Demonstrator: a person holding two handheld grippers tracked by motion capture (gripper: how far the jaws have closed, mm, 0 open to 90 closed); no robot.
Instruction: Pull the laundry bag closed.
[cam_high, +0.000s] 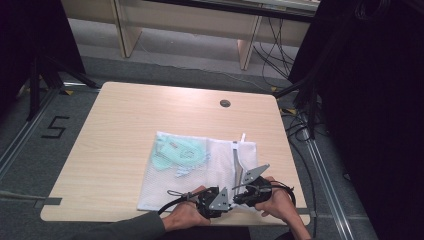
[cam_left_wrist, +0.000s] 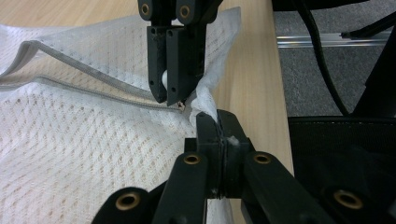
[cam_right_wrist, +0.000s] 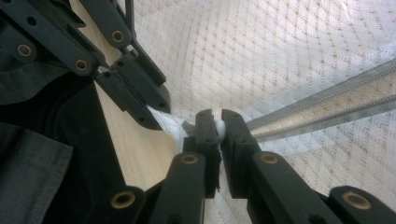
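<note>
Setting: light wooden table (cam_high: 115, 130) on a grey floor, with dark stands and trailing cables at both sides.
Mesh bag: a white mesh laundry bag (cam_high: 165, 187) lay flat on the near half of the table, toward the person's edge.
Contents: a pale green garment (cam_high: 179, 154) showed through the mesh in the bag's far left part.
Zipper: a grey zipper (cam_high: 236, 162) ran along the bag's right side, standing partly parted in the gripper views.
Left gripper: the left gripper (cam_left_wrist: 217, 122) had its jaws pressed together, pinching a bunched fold of mesh at the bag's near right corner.
Right gripper: the right gripper (cam_right_wrist: 216, 122) was closed too, nipping a small white piece at the zipper's near end, probably the pull, though it was too hidden to be sure.
Spacing: the two grippers met tip to tip, almost touching.
Handling: the bag looked light, limp and soft; it would likely crumple and slide rather than resist.
Where to hold: judged best at the corner fabric beside the zipper and at the pull itself, since the loose mesh elsewhere would only stretch.
</note>
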